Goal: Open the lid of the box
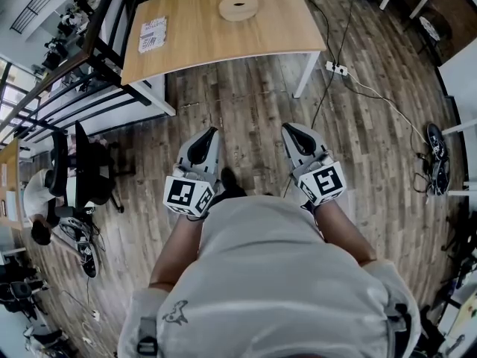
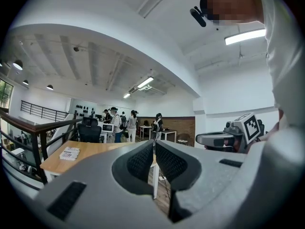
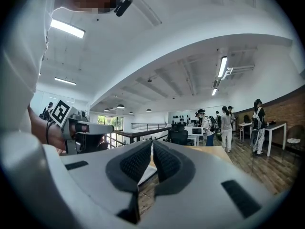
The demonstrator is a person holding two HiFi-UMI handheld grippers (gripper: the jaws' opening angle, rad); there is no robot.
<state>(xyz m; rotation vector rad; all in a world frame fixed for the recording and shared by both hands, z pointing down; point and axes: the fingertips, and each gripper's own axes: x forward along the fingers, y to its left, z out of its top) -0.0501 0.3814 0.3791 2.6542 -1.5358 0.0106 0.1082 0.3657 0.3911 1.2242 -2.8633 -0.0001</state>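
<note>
A round, pale wooden box with a dark spot at the middle of its lid sits at the far end of a light wood table. I hold both grippers close to my body, well short of the table, pointing level toward it. The left gripper is shut with nothing between its jaws, as the left gripper view also shows. The right gripper is shut and empty too, its pads together in the right gripper view. The box is hidden in both gripper views.
A printed sheet lies on the table's left part. A power strip and cables run over the wood floor at right, with shoes beyond. A black railing and an office chair stand at left. Several people stand far off.
</note>
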